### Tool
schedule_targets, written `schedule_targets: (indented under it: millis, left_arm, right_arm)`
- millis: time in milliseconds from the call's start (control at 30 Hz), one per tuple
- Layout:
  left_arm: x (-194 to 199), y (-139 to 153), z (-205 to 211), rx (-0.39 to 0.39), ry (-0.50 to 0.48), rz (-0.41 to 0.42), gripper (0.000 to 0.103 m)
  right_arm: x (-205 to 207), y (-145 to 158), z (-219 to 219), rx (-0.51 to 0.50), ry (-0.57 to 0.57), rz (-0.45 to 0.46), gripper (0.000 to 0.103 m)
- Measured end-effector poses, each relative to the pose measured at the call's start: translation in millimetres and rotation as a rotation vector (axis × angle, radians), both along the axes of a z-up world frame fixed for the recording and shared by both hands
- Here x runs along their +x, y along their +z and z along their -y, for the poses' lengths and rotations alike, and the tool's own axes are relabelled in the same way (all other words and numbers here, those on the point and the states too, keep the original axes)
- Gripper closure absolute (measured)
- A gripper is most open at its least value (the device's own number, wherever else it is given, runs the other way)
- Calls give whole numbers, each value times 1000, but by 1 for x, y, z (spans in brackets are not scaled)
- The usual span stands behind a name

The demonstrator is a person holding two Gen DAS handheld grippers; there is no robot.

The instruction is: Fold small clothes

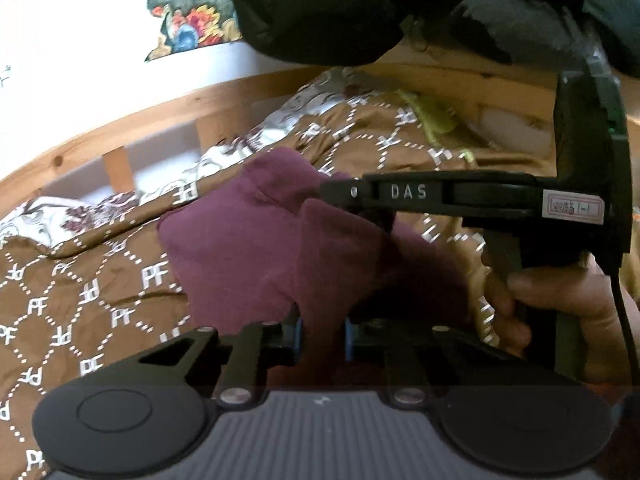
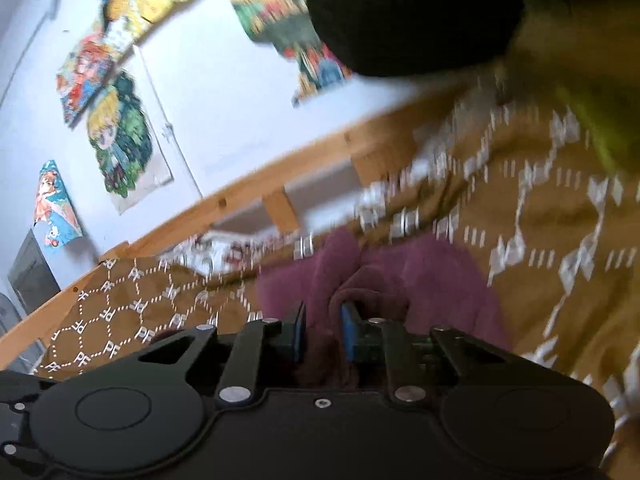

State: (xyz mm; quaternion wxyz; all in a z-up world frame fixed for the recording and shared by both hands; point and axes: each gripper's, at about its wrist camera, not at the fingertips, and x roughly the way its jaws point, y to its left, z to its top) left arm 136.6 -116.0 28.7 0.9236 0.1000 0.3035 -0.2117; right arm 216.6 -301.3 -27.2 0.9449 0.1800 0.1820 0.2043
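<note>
A small maroon garment (image 1: 248, 248) lies bunched on a brown patterned bedspread (image 1: 88, 288). My left gripper (image 1: 323, 338) is shut on the near edge of the maroon garment, with cloth between its blue pads. My right gripper (image 1: 344, 194) reaches in from the right in the left wrist view, its tips at the garment's upper fold. In the right wrist view the right gripper (image 2: 323, 334) is shut on a fold of the maroon garment (image 2: 420, 280). That view is blurred.
A wooden bed rail (image 1: 132, 120) runs along the far side, with a white wall and colourful posters (image 2: 116, 136) behind. A black padded garment (image 1: 320, 8) hangs overhead. A yellow-green cloth (image 1: 432, 116) lies on the bedspread at the back.
</note>
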Motion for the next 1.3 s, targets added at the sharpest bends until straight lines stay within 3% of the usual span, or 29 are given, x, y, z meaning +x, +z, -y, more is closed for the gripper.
schedule_targets:
  millis: [100,200,267,433,600,700,900,933,967,1000,1067,1167,1267,1300]
  left_arm:
    - [1,1,13,-7,-25,9,83]
    - [5,-8,27,28,-25,-8,83]
    - [9,-17,33,50,-12,-39,83]
    - [8,-26,38,68,-35,-37,82]
    - [1,-33,39,99,-53,-43,78]
    - [-3,-33,38,117,-60,-42,77]
    - [-7,-31,35,122,-44,-47,77]
    - [-9,-31,35,122,-42,-47,78]
    - [-9,-30,35,120,-41,-45,79]
    - [-10,-29,35,116,-40,-42,80]
    - [-12,-25,34,106,-42,-34,80]
    - [-14,-23,34,92,-53,-21,80]
    - [-15,-24,35,99,-49,-25,72]
    - [-15,-25,35,96,-41,-34,63]
  right_arm:
    - [-5,12,11,-36,-32,59,89]
    - [-5,13,24,-76,-84,69,100]
    - [-5,10,35,-81,-122,66,103]
    - [8,-11,63,-38,-135,-71,103]
    - [14,-21,80,129,-121,-118,68]
    - [18,-21,80,151,-97,-104,60]
    - [40,-20,52,40,7,-116,56]
    - [41,-21,46,11,22,-125,57]
    - [41,-23,42,-20,27,-132,70]
    - [40,-23,38,-52,21,-127,90]
    - [34,-20,34,-97,-5,-99,91]
    - [24,-8,40,-83,-57,-25,91]
    - [20,-2,42,-140,-87,4,91]
    - [21,-4,42,-151,-82,-14,91]
